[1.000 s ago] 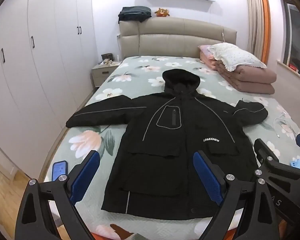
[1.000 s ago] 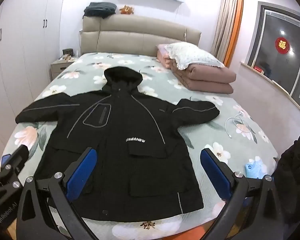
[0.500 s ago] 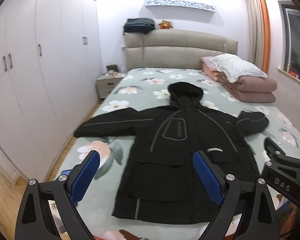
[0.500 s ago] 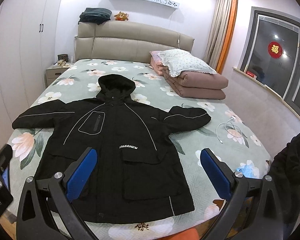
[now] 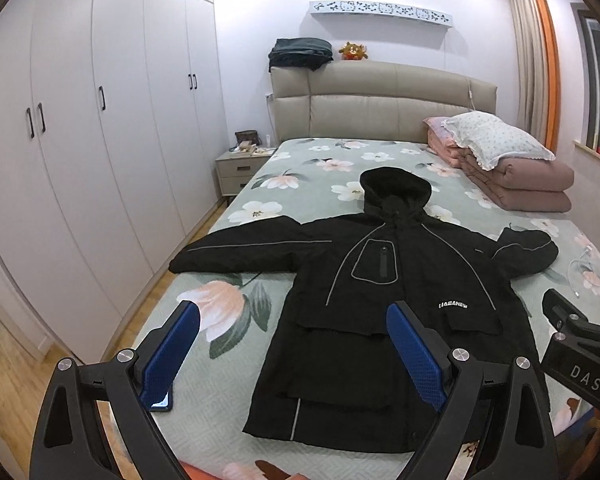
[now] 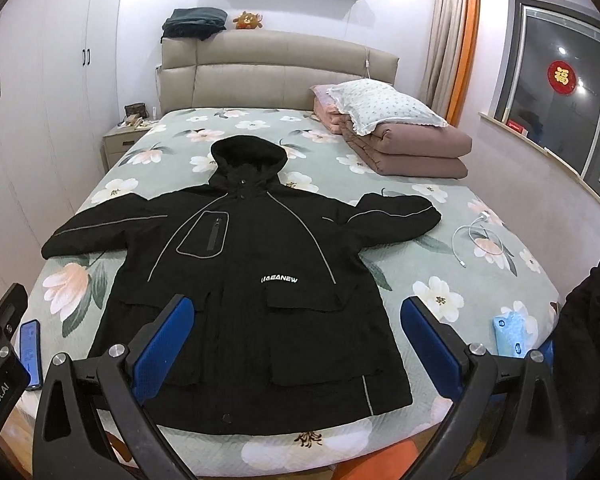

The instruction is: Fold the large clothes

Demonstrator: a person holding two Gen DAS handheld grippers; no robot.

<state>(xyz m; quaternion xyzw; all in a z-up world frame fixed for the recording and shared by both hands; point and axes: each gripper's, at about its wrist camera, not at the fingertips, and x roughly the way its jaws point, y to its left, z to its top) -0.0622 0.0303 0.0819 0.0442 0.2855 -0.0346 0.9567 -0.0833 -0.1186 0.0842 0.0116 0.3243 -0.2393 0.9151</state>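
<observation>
A large black hooded jacket (image 5: 384, 292) (image 6: 256, 276) lies spread flat, front up, on the floral bedsheet, hood toward the headboard and both sleeves stretched sideways. My left gripper (image 5: 292, 336) hovers open above the foot of the bed, over the jacket's lower left side, with nothing between its blue pads. My right gripper (image 6: 296, 332) is also open, held above the jacket's hem. Neither gripper touches the cloth. The right gripper's black body (image 5: 580, 356) shows at the right edge of the left wrist view.
A phone (image 6: 30, 350) lies near the bed's left front corner, a blue packet (image 6: 510, 334) near the right front. A white cable (image 6: 476, 240) rests right of the sleeve. Folded pink quilts with a pillow (image 6: 396, 136) sit far right. Wardrobes (image 5: 80, 160) line the left wall.
Both grippers have pulled back and risen from the bed, so the whole jacket and more of the room show. The jacket has not moved.
</observation>
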